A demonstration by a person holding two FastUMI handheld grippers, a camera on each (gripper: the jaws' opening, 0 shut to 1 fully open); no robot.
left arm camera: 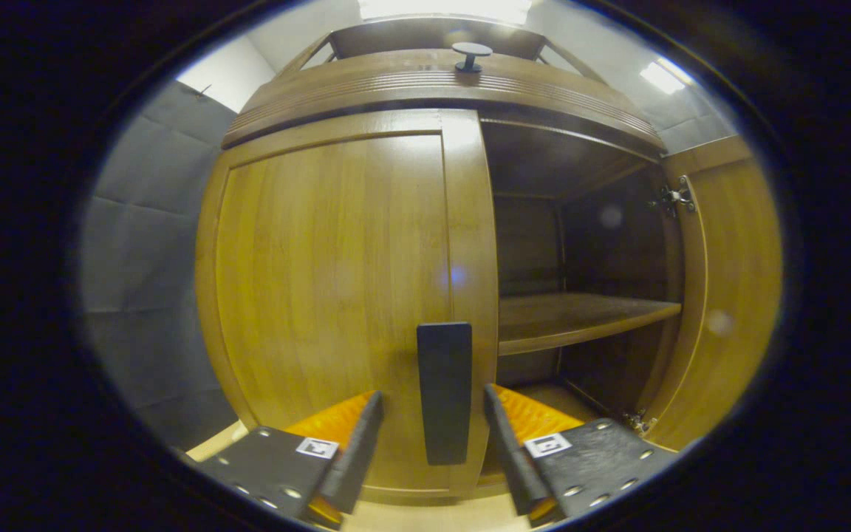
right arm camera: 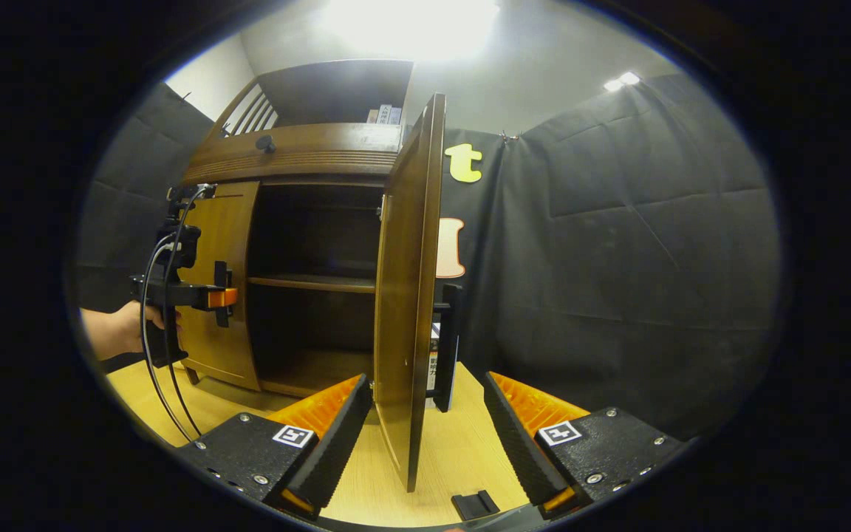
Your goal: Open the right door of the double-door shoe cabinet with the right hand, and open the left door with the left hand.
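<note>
The wooden shoe cabinet faces me in the left gripper view. Its left door is closed, and the dark upright handle stands between the fingers of my open left gripper, which do not press on it. The right door is swung wide, baring a shelf. In the right gripper view the right door stands edge-on, its dark handle on the far side. My right gripper is open around the door's lower edge. The left gripper shows at the left door, held by a hand.
Black padded cloth walls surround the cabinet. The floor is pale wood. A small dark knob sits on the cabinet top, with a slatted rack behind. A small black clip lies on the floor near my right gripper.
</note>
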